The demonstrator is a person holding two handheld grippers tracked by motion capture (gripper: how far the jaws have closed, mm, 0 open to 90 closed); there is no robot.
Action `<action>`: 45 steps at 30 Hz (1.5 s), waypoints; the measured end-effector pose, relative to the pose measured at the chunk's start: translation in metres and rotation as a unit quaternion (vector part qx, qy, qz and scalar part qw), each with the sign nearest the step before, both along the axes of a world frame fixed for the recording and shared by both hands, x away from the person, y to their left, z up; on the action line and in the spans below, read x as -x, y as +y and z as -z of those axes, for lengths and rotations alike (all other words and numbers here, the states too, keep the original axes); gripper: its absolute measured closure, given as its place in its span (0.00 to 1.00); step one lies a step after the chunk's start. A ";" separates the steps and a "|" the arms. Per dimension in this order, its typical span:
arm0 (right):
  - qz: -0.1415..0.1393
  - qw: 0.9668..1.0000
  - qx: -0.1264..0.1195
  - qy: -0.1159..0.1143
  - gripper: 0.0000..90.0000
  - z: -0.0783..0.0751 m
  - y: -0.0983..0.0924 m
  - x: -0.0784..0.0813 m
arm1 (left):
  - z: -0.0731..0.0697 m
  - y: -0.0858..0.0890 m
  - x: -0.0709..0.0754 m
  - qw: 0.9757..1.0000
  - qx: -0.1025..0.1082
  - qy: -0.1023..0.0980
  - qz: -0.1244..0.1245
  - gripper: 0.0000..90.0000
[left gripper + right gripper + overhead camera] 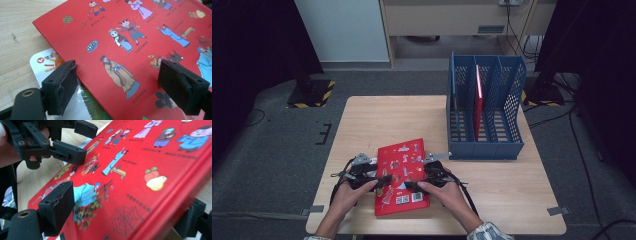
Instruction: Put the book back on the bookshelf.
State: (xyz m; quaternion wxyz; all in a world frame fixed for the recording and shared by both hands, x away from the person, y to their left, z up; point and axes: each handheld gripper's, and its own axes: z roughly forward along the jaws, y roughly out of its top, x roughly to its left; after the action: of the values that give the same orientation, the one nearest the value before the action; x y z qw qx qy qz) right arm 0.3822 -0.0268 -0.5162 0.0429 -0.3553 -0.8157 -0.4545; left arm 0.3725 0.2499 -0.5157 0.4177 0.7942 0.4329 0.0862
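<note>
- You are taking hold of the red picture book (402, 176) at the table's (502, 185) near edge, one gripper on each side.
- Your left gripper (125, 82) straddles the book's left edge, jaws wide, one over the cover, one outside; whether it pinches, I cannot tell.
- Your right gripper (125, 217) brackets the raised right edge, top and underside; grip unclear.
- Next, I judge: clamp both, lift, stand it in the blue file rack (486, 145) beyond.

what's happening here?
A person works a red picture book at the near table edge with both grippers. The left gripper and right gripper each straddle a side edge, jaws wide. Another book lies beneath. A blue file rack stands far right with one red book upright in it.
</note>
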 end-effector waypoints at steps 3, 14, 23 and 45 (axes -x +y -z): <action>-0.004 1.000 0.004 0.002 0.18 -0.003 0.008 -0.001 | 0.000 0.000 0.000 1.000 0.007 0.000 0.002 0.16; 0.005 1.000 0.021 -0.006 0.20 -0.013 0.016 -0.007 | -0.001 0.001 0.000 1.000 0.012 -0.003 -0.001 0.13; 0.013 0.999 0.035 -0.008 0.32 -0.023 0.018 -0.012 | -0.004 -0.010 0.003 0.999 0.021 -0.024 0.018 0.10; 0.013 1.000 -0.009 -0.017 0.55 -0.032 0.010 -0.014 | 0.005 0.011 -0.006 0.997 0.064 0.014 -0.037 0.00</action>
State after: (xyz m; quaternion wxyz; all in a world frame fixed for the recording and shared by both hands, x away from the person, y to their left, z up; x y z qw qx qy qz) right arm 0.3964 -0.0169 -0.4838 0.0260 -0.3578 -0.8073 -0.4685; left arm 0.3785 0.2613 -0.5203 0.4579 0.7506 0.4724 0.0622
